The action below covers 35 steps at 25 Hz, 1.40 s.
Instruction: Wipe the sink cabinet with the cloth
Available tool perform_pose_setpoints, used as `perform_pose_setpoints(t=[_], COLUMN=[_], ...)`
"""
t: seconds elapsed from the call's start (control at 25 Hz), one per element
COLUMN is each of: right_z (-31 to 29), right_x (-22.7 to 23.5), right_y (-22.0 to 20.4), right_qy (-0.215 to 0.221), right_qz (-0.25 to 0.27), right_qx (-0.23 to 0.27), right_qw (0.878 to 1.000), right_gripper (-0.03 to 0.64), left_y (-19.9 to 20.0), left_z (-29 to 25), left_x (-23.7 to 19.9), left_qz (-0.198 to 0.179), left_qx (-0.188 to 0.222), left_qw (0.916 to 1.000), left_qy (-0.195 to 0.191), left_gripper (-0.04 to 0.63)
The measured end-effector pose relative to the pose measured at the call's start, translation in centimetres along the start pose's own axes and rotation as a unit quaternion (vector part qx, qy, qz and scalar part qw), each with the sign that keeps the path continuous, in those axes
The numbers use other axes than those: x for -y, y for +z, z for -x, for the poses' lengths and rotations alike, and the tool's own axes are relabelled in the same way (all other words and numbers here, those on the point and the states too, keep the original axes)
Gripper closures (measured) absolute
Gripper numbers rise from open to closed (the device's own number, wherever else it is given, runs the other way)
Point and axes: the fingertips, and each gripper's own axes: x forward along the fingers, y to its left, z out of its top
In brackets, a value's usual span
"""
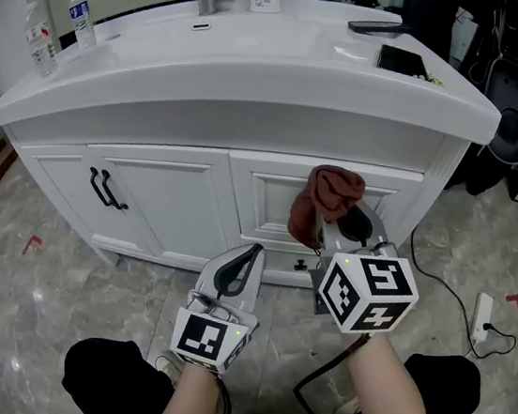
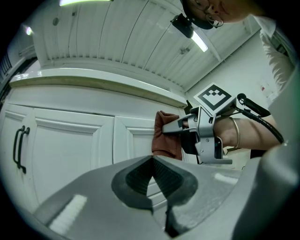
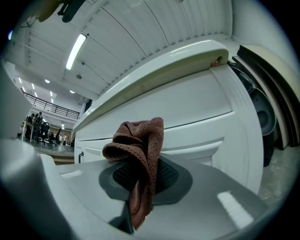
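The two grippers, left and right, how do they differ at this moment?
The right gripper is shut on the reddish-brown cloth; the left gripper is shut with nothing between its jaws. The right gripper is up near the sink cabinet door, cloth foremost; the left gripper sits lower and further back from the door. Both point toward the cabinet front, and each carries a marker cube.
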Motion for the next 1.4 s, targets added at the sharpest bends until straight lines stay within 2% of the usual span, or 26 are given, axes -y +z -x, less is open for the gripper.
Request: perform_pose_setpoints(t=[0.44, 0.56, 0.72, 0.84, 1.12, 1.4], right_z=[5.6, 6.6, 7.4, 6.6, 1.0, -3.9], right_x=[9.8, 11.1, 11.2, 8.2, -3.1, -9.1], right_y=[1.6, 1.8, 1.4, 0.2, -4.7, -8.0], right_qy=[-0.114, -0.135, -0.15, -0.118, 0.0, 0.052], right_qz=[0.001, -0.001, -0.019, -0.029, -0.033, -0.031], right_qx=[0.008, 0.009, 0.013, 0.009, -0.029, -0.066], right_qw=[0.993, 0.991, 0.988, 0.993, 0.999, 0.996], right_gripper=[0.534, 0.534, 0.535, 0.535, 0.535, 0.535], left_y=[-0.6, -1.0, -1.0, -1.4, -2.9, -3.0], left_z=[-1.7, -1.7, -1.2, -0.4, 2.6, 4.5], left_x=[4.3, 5.4, 5.2, 4.2, -0.6, -4.6], left_qz=[0.015, 0.012, 0.008, 0.004, 0.015, 0.028], left_qx=[0.005, 0.0, -0.004, -0.009, -0.022, -0.016], left_qw=[0.9992, 0.9989, 0.9993, 0.9995, 0.9994, 0.9975], left_qy=[-0.035, -0.046, -0.037, -0.029, 0.023, 0.063], left_gripper=[0.595, 0.595, 0.595, 0.595, 0.595, 0.595])
